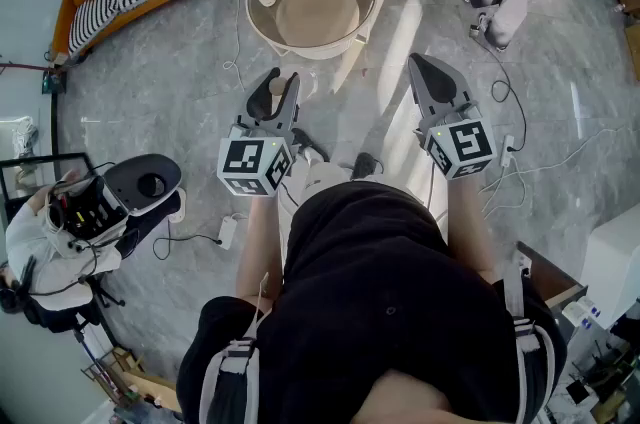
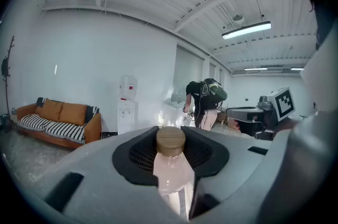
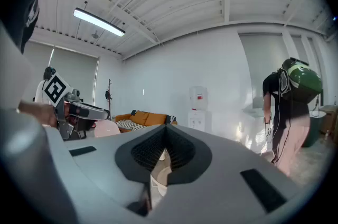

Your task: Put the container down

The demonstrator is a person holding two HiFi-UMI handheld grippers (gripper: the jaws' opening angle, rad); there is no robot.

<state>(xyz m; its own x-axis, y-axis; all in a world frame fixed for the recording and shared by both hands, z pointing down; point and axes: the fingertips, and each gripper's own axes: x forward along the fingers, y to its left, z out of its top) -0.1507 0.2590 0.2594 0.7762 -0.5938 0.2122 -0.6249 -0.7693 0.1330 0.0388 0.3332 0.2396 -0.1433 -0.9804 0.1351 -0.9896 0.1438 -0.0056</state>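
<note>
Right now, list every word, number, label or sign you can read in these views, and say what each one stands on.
No text can be read in any view.
Left marker cube: black-and-white square patterns only, no letters or numbers.
Right marker cube: the same, patterns only.
Water dispenser: a red label near its top, too small to read.
Bottle: no label in view.

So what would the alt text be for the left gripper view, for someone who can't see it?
A grey claw grips a clear bottle with a wooden cap, seen close up from behind. Beyond it stand an orange sofa, a water cooler and a person wearing a green backpack.
</note>
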